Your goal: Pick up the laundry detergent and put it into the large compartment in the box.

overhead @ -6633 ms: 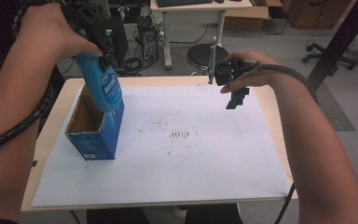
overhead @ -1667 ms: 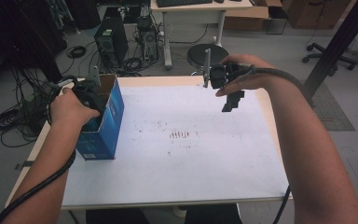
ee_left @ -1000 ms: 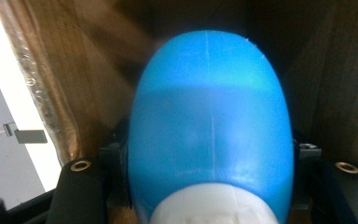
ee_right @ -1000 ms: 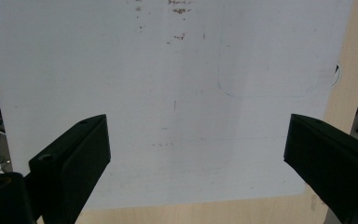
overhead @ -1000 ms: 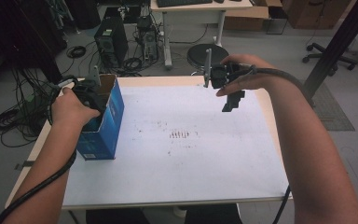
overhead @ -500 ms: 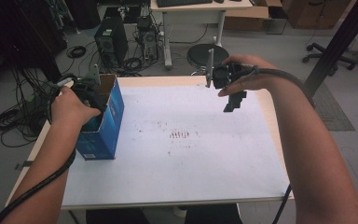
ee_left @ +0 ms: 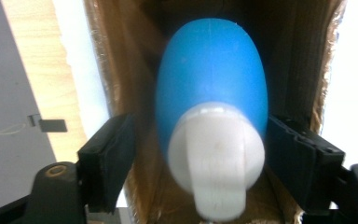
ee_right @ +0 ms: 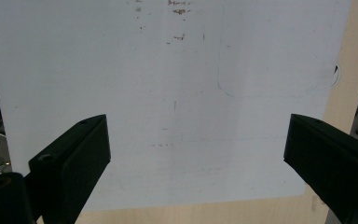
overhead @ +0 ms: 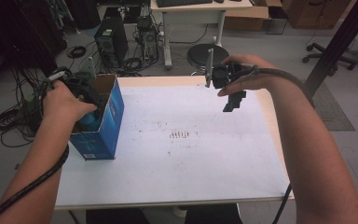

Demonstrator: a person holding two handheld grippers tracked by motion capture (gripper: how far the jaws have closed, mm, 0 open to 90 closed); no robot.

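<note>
A blue bottle (ee_left: 212,79) with a white cap (ee_left: 216,154) stands inside the open blue cardboard box (overhead: 101,128) at the table's left edge. My left gripper (ee_left: 200,154) points down into the box, one jaw on each side of the bottle's cap end. Its jaws have just been opening, and a gap shows between the left jaw and the bottle. In the high view the left gripper (overhead: 89,108) sits at the box's mouth. My right gripper (overhead: 233,100) hangs open and holds nothing above the white sheet (ee_right: 177,93) at the far right.
The white sheet (overhead: 191,163) covers most of the wooden table (overhead: 272,121) and has small brown specks (overhead: 182,135) in its middle. Behind the table are a computer tower (overhead: 106,42), cables on the floor, a round stool (overhead: 200,53) and a desk.
Several seconds ago my left gripper held the bottle above the box; now the bottle is down inside it. Over the last second my left hand has risen slightly. My right hand has stayed put.
</note>
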